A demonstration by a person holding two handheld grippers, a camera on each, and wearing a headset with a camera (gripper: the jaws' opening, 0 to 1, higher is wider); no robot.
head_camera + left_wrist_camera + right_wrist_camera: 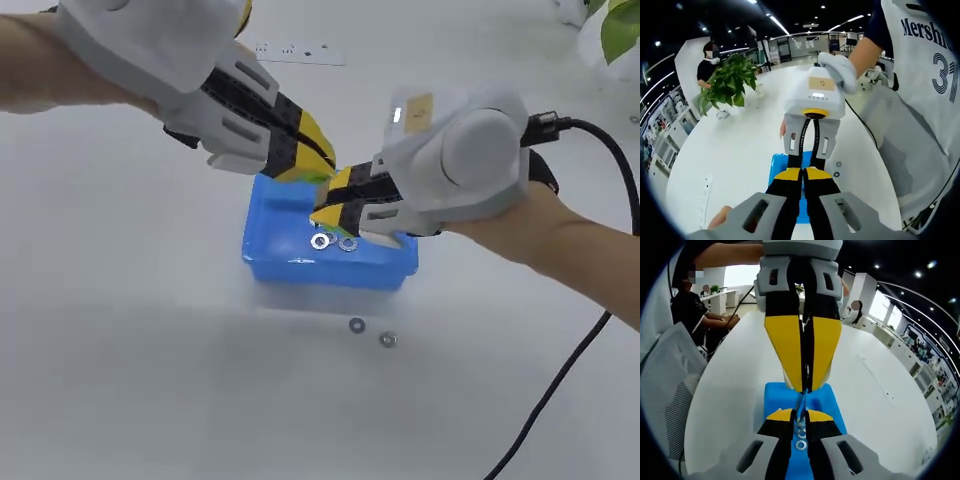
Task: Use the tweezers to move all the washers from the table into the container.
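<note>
Head view: the left hand-held gripper (pixel 318 160) and right hand-held gripper (pixel 335 205) meet tip to tip over the blue container (pixel 270 255). Several washers (pixel 320 241) lie inside it just below the right tips, and two loose washers (pixel 357 325) lie on the tabletop (pixel 150 350) beyond the container, toward the person.

Left gripper view: its own jaws sit pressed together.

Right gripper view: thin tweezers (pixel 801 405) run from the left's clamped jaws down between this gripper's nearly closed jaws; I cannot tell whether these pinch.

This looks like the drop-off step. The next move calls for carrying the tweezers to the loose pair.
</note>
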